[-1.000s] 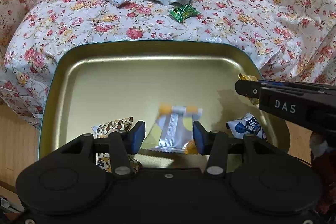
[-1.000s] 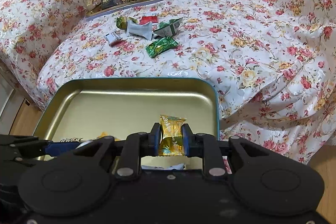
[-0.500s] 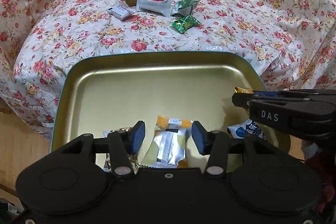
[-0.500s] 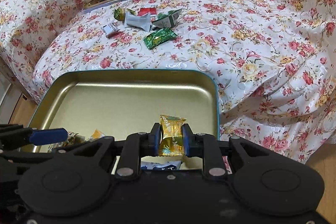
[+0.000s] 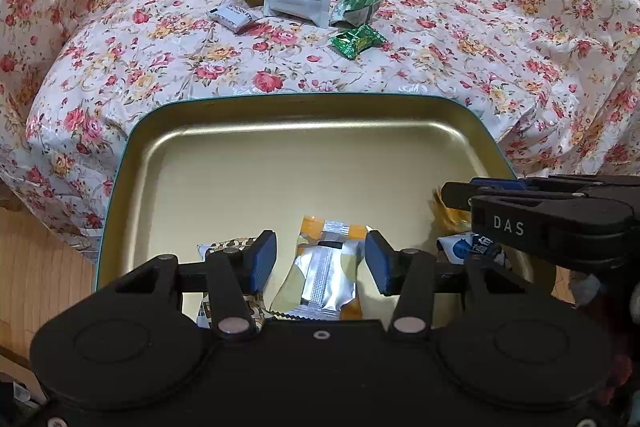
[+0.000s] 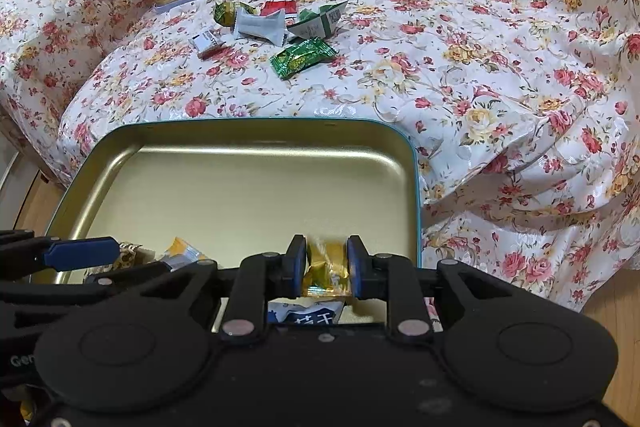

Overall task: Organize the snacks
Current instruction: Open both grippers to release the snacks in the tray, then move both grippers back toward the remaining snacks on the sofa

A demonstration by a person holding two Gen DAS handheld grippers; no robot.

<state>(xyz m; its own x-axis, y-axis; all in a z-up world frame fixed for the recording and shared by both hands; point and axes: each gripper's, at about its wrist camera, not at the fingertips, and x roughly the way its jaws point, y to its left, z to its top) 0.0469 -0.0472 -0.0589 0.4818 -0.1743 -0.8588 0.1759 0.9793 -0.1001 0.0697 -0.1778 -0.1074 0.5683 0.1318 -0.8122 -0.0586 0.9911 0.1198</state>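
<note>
Two claws hang over the gold rectangular metal tin (image 6: 240, 187): right claw (image 6: 326, 261) pinches a gold-foil candy (image 6: 326, 259) upright above its right corner, left claw (image 5: 320, 261) half-open, empty, straddling a silver-orange sachet (image 5: 326, 275).

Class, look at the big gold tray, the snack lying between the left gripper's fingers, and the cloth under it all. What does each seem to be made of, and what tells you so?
Gold tray: probably thin metal tin, satin gold inside; soft reflections, rolled teal rim.
Silver-and-orange snack packet: foil-lined plastic film; mirror shine, crimped centre seam.
Floral cloth: glossy woven fabric, perhaps satin or coated; sheen, soft folds.
</note>
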